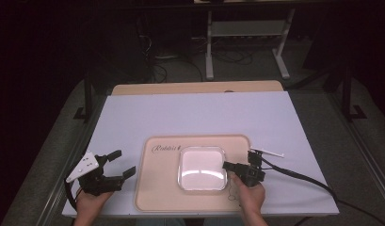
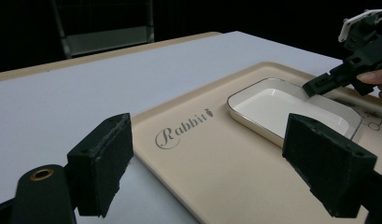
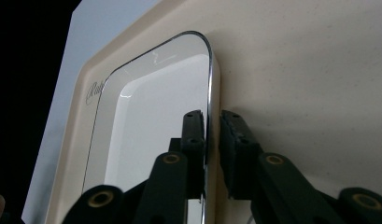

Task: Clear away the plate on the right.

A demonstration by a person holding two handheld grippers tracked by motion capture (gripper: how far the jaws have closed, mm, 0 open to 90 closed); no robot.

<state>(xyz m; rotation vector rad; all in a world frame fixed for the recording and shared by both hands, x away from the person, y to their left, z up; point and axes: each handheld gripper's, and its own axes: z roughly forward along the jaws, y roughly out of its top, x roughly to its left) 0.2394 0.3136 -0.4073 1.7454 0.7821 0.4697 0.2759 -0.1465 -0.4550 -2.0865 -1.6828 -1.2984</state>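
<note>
White dish (image 3: 146,121) rim sits between the right gripper's (image 3: 212,123) barely parted jaws, unpinched; left gripper (image 2: 207,163) spread wide, empty.

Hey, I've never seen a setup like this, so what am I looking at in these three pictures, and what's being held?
A person stands at a table with hand-held tongs in each hand. One picture looks down from above; each of the other two comes from a camera riding on one of the tongs. On the table lies a beige tray printed "Rabbit", and on it sits a white dish with a thin metallic edge. The right tongs straddle the dish's rim, one jaw inside and one outside, with a small gap showing, so the grip looks loose. The left tongs stand wide open beside the tray, holding nothing.
</note>
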